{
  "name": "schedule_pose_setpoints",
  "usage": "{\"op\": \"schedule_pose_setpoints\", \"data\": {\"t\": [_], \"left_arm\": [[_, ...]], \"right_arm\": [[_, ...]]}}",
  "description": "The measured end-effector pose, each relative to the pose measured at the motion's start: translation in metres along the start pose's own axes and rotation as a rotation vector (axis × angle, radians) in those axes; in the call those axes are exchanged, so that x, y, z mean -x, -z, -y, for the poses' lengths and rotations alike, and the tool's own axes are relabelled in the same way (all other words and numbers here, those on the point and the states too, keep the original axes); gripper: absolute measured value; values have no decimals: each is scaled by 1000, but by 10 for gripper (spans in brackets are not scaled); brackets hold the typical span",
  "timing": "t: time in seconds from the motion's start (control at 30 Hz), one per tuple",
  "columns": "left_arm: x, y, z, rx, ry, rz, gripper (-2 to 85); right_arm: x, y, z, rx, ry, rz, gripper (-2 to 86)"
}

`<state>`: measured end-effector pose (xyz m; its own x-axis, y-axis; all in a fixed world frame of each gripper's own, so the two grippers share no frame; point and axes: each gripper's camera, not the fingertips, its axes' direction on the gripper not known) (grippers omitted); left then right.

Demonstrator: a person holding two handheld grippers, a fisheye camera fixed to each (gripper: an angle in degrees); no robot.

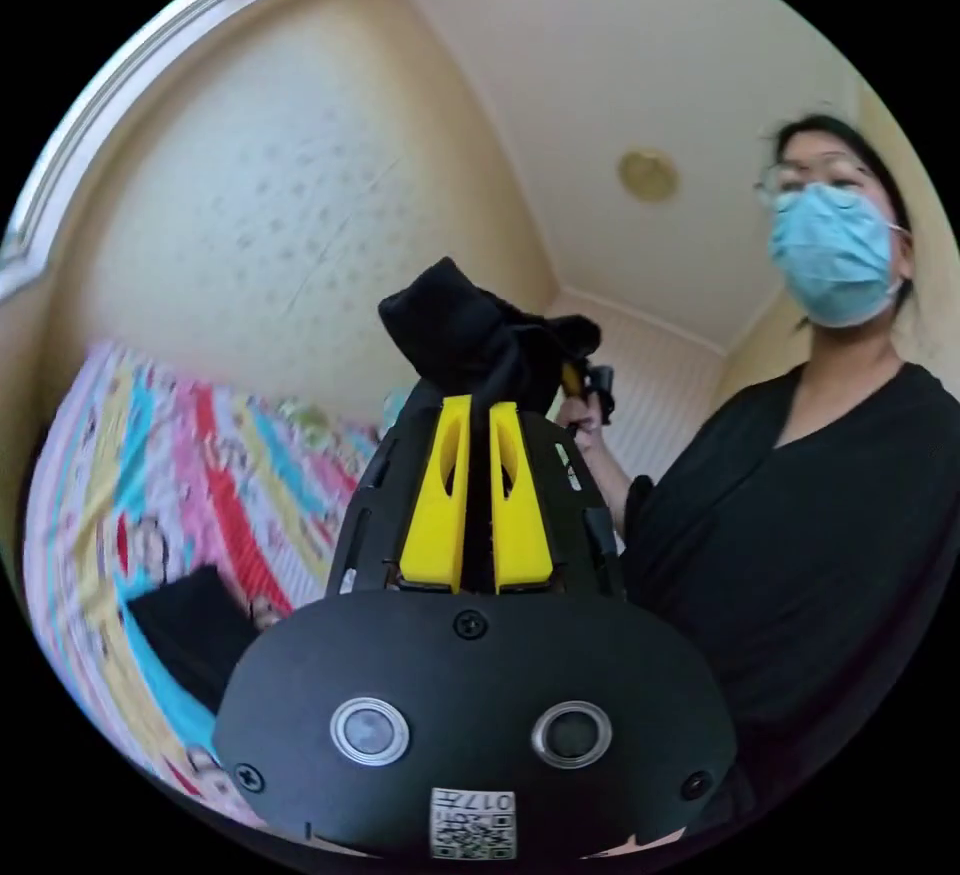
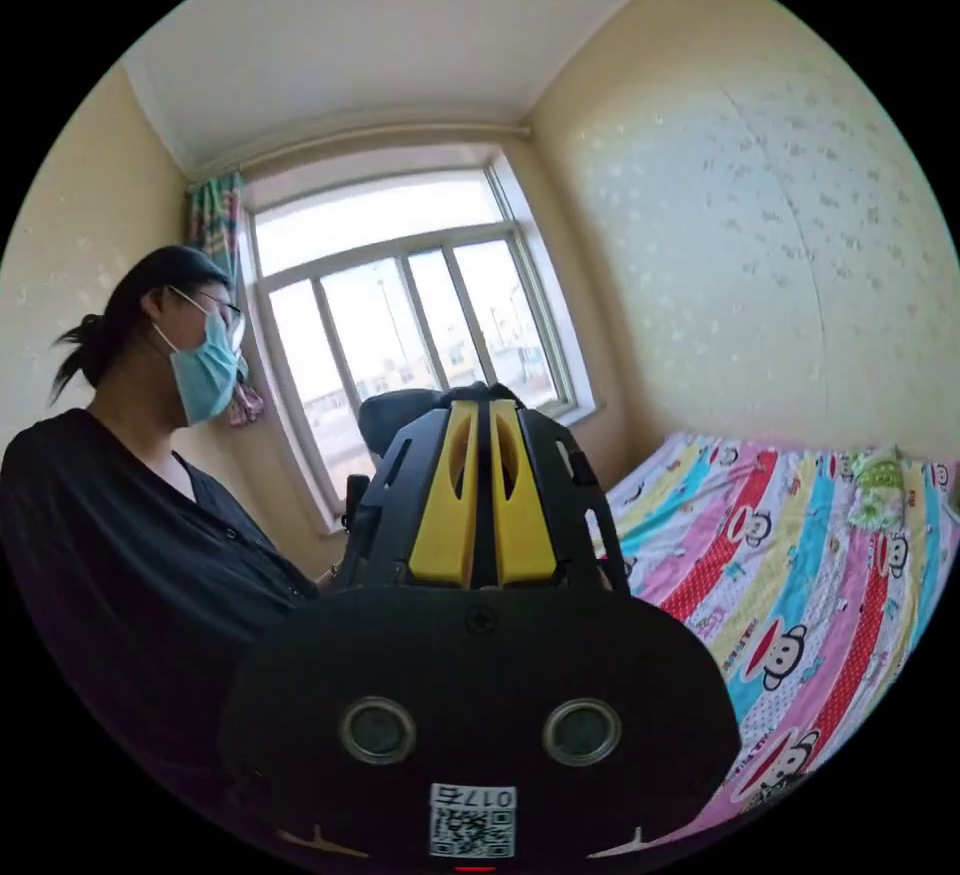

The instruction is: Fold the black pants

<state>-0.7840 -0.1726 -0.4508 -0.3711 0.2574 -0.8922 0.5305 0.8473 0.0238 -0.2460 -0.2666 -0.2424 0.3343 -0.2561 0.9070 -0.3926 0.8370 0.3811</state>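
In the left gripper view my left gripper (image 1: 480,405) is raised, its yellow jaws shut on a bunched edge of the black pants (image 1: 470,330). More black cloth (image 1: 185,630) lies low on the bed. Just behind the bunch, the person's hand holds the other gripper (image 1: 590,380) against the same cloth. In the right gripper view my right gripper (image 2: 482,405) has its yellow jaws pressed together on a thin strip of black pants (image 2: 400,415) that bulges out past the tips. Both grippers are held up in the air, close together.
A bed with a colourful striped cartoon sheet (image 2: 800,575) lies below, also seen as the sheet (image 1: 160,475) in the left gripper view. A person in a black top (image 1: 820,555) stands beside it. A window (image 2: 400,315) and cream walls surround the bed.
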Motion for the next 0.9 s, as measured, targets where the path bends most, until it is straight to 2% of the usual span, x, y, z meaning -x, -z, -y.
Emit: {"op": "schedule_pose_setpoints", "data": {"t": [0.07, 0.17, 0.27, 0.4, 0.5, 0.57, 0.6, 0.67, 0.7, 0.73, 0.77, 0.83, 0.9], "left_arm": [[-36, -11, 32, -58, -113, -50, 38], [-88, -34, 80, -114, -235, -62, 37], [-134, -55, 120, -159, -335, 2, 36], [-182, -82, 153, -229, -404, -13, 35], [-193, -106, 171, -238, -405, 92, 36], [-177, -130, 188, -204, -382, 184, 36], [-152, -150, 203, -174, -342, 237, 36], [-97, -192, 231, -103, -276, 356, 37], [-47, -231, 253, -24, -233, 499, 39], [18, -272, 271, 72, -149, 640, 42], [53, -290, 275, 113, -84, 696, 44], [184, -327, 253, 269, 144, 771, 41], [257, -327, 201, 365, 288, 824, 38]], "right_arm": [[44, 61, 35, -118, 143, -49, 21], [81, 106, 84, -230, 229, -84, 21], [87, 131, 143, -296, 209, -13, 20], [84, 156, 203, -376, 188, 89, 20], [74, 159, 256, -355, 145, -45, 20], [33, 142, 306, -264, 73, -164, 18], [16, 135, 319, -240, 58, -193, 18], [-66, 88, 371, -144, 4, -389, 16], [-93, 72, 383, -111, -26, -447, 16], [-155, 38, 400, -50, -117, -548, 16], [-218, 7, 405, 22, -194, -626, 16], [-299, -22, 382, 199, -326, -756, 14], [-354, -28, 334, 358, -448, -871, 11]]}}
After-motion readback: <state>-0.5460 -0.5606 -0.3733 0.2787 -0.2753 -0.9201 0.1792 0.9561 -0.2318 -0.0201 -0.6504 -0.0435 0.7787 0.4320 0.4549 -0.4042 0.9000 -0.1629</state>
